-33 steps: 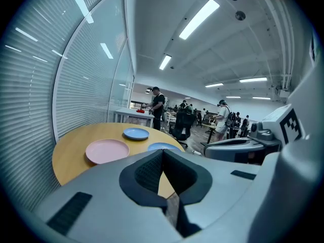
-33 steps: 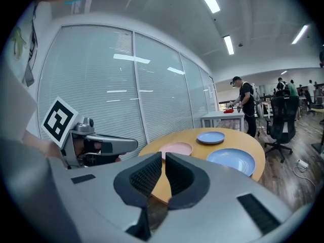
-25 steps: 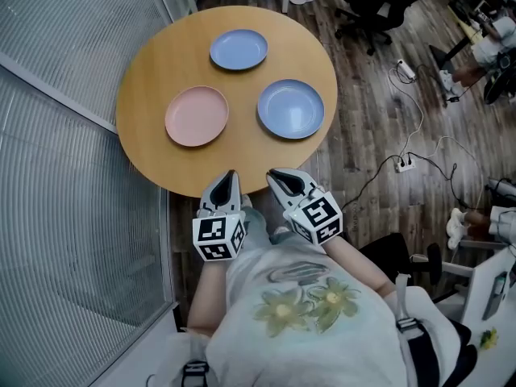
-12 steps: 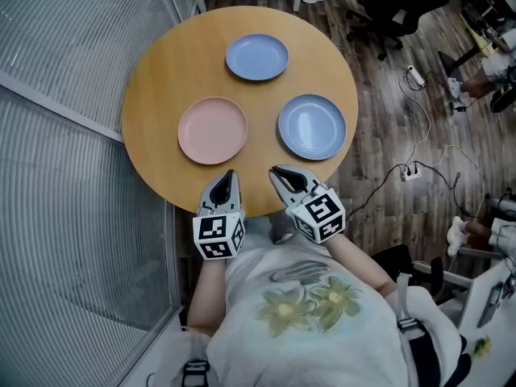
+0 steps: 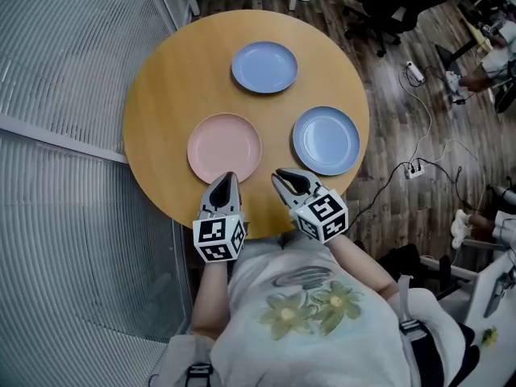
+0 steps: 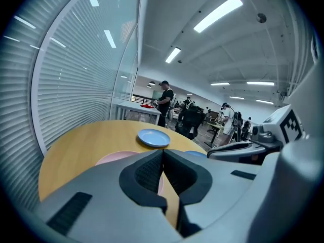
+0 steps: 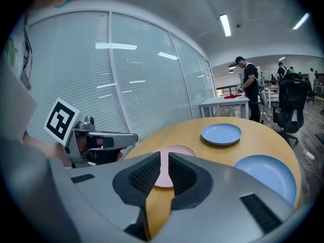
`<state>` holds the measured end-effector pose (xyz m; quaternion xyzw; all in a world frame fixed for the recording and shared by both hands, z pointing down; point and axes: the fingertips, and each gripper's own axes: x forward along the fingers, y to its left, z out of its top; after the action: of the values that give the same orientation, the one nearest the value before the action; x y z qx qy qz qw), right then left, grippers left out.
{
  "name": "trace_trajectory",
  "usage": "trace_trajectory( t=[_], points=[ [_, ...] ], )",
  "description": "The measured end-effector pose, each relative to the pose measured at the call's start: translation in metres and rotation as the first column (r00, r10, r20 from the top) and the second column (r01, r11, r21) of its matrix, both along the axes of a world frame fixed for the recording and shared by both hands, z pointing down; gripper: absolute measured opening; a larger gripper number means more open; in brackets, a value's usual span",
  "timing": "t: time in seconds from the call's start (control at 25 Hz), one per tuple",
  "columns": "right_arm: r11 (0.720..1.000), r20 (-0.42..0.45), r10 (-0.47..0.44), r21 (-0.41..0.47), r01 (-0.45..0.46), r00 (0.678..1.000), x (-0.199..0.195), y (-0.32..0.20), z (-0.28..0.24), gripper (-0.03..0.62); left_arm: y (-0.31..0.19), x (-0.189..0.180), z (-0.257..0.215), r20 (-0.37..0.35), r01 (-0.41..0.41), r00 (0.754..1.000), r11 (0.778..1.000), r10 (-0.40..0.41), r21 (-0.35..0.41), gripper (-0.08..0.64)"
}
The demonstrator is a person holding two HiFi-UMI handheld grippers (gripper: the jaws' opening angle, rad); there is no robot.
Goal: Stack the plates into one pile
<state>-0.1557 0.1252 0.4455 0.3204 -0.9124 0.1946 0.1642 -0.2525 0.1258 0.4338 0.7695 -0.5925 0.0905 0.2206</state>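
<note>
Three plates lie apart on a round wooden table: a pink plate near me, one blue plate at the far side, another blue plate to the right. My left gripper is shut and empty, its tips just at the pink plate's near rim. My right gripper is shut and empty over the table's near edge, between the pink and the right blue plate. The left gripper view shows the left gripper with the pink plate ahead. Past the right gripper in its own view lie the pink plate and both blue plates.
A glass wall with blinds runs close along the table's left. Office chairs stand beyond the table, and a power strip with cables lies on the wooden floor to the right. People stand at desks in the background.
Both grippers have come forward side by side, from short of the table's edge to over its near edge. The plates now lie closer to them and have not moved.
</note>
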Motion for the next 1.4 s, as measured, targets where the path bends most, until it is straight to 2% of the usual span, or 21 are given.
trace_trajectory(
  t=[0.24,0.48,0.64,0.72,0.84,1.04,1.2,1.4],
  points=[
    [0.999,-0.027,0.030,-0.033,-0.031,0.999,-0.028,-0.035,0.012,0.051,-0.034,-0.033,0.012,0.016,-0.011,1.000,1.000,0.011,-0.025,0.018],
    [0.997,-0.060,0.042,-0.069,-0.046,0.997,-0.051,-0.058,0.036,0.052,-0.059,-0.068,0.033,-0.002,-0.004,1.000,0.999,0.004,-0.052,0.020],
    [0.994,-0.098,0.038,-0.100,-0.048,0.994,-0.058,-0.074,0.056,0.089,-0.074,-0.085,0.050,0.009,0.010,1.000,0.997,-0.009,-0.071,0.024],
    [0.992,-0.111,0.043,-0.111,-0.056,0.993,-0.062,-0.083,0.069,0.102,-0.079,-0.095,0.061,0.013,0.021,1.000,0.997,-0.020,-0.079,0.043],
    [0.990,-0.126,0.050,-0.128,-0.066,0.991,-0.063,-0.087,0.083,0.115,-0.078,-0.106,0.076,0.025,0.041,0.999,0.994,-0.038,-0.099,0.117],
    [0.985,-0.151,0.037,-0.159,-0.062,0.988,-0.061,-0.102,0.094,0.133,-0.087,-0.121,0.081,0.075,0.095,0.993,0.988,-0.086,-0.118,0.172],
    [0.979,-0.174,0.041,-0.189,-0.074,0.984,-0.063,-0.116,0.115,0.140,-0.097,-0.139,0.103,0.106,0.116,0.989,0.981,-0.100,-0.158,0.201],
    [0.964,-0.208,0.033,-0.250,-0.086,0.977,-0.059,-0.123,0.149,0.143,-0.100,-0.157,0.141,0.156,0.156,0.980,0.960,-0.122,-0.232,0.225]
  ],
)
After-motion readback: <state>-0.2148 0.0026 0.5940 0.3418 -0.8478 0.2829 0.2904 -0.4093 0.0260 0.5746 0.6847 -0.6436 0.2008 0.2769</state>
